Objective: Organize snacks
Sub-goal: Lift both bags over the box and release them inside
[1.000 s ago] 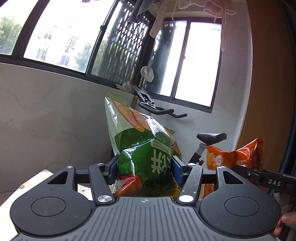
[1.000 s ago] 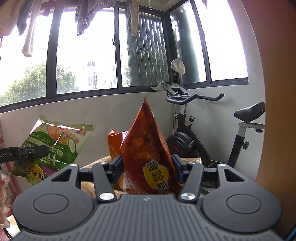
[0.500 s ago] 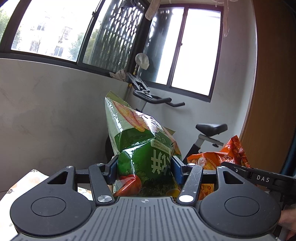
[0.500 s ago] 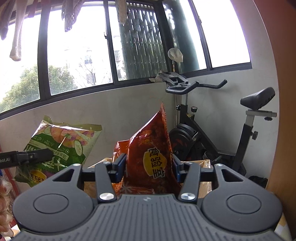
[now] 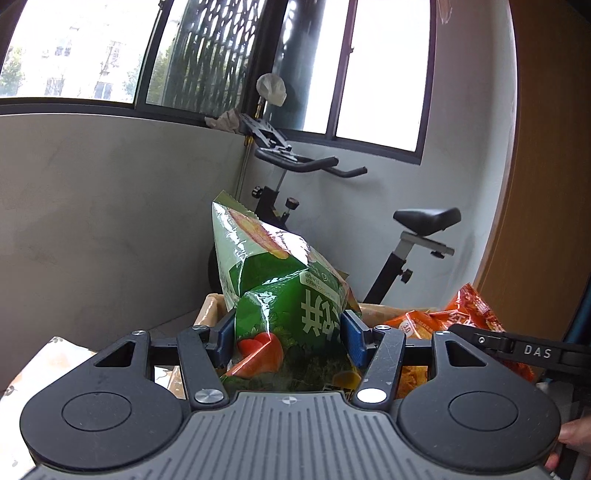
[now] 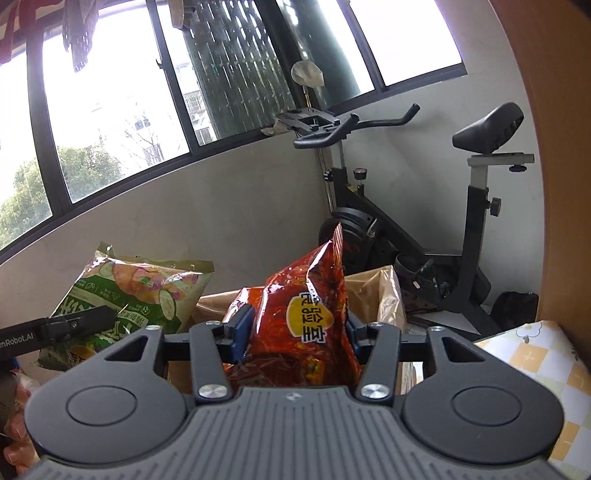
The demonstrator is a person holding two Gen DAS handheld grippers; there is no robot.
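The left gripper (image 5: 290, 328) is clamping the green snack bag (image 5: 284, 295), the right gripper (image 6: 295, 328) the red snack bag (image 6: 310, 317). Both bags are hanging above the open cardboard box (image 6: 384, 291); an exercise bike (image 6: 424, 206) is standing behind it, against the wall.

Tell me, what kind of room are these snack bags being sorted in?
Probably an enclosed balcony or spare room in a home: an exercise bike stands in the corner, laundry hangs above wide windows, and a table with a patterned cloth sits nearby.
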